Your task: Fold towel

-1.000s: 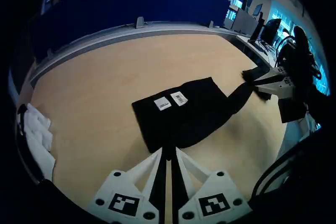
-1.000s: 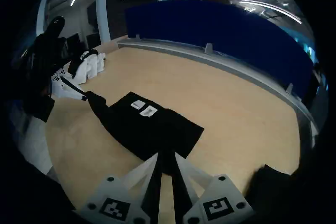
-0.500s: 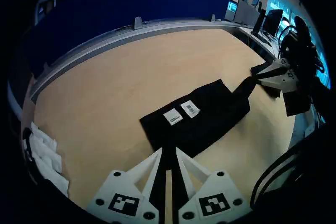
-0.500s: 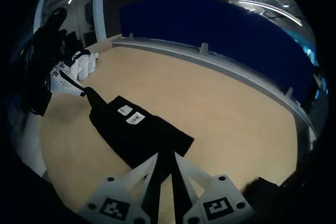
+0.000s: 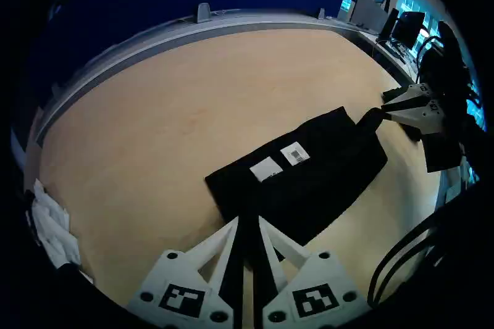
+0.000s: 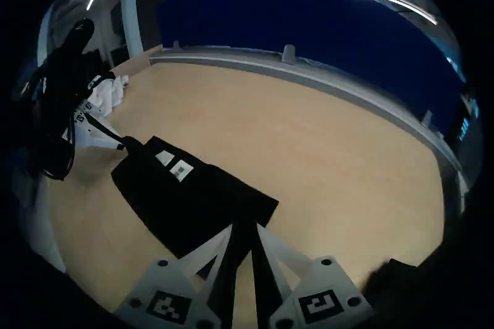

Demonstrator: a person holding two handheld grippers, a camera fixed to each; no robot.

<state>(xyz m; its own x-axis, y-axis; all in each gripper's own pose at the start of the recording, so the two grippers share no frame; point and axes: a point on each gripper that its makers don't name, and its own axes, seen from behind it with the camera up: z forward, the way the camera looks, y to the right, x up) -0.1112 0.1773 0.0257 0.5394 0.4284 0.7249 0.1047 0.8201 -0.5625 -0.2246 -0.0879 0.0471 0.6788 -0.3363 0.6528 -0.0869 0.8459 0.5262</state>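
A black towel (image 5: 309, 174) with two white labels (image 5: 281, 162) lies spread on the wooden table (image 5: 185, 100). My left gripper (image 5: 247, 233) is shut on the towel's near corner, at the bottom of the left gripper view. My right gripper (image 5: 386, 114), held by a dark-sleeved arm, grips the far corner at the right. In the right gripper view the towel (image 6: 185, 196) runs from my right gripper (image 6: 244, 230), shut on the near corner, to my left gripper (image 6: 121, 142) at the far left.
A stack of white folded towels (image 5: 52, 236) sits at the table's left edge, also seen near the person's arm (image 6: 111, 91). A grey rail and a blue partition (image 6: 309, 26) close off the back. Monitors (image 5: 404, 26) stand beyond the right end.
The towel's narrow, twisted end near the right gripper has been pulled out into a flatter, wider rectangle. Both cameras have tilted lower toward the table.
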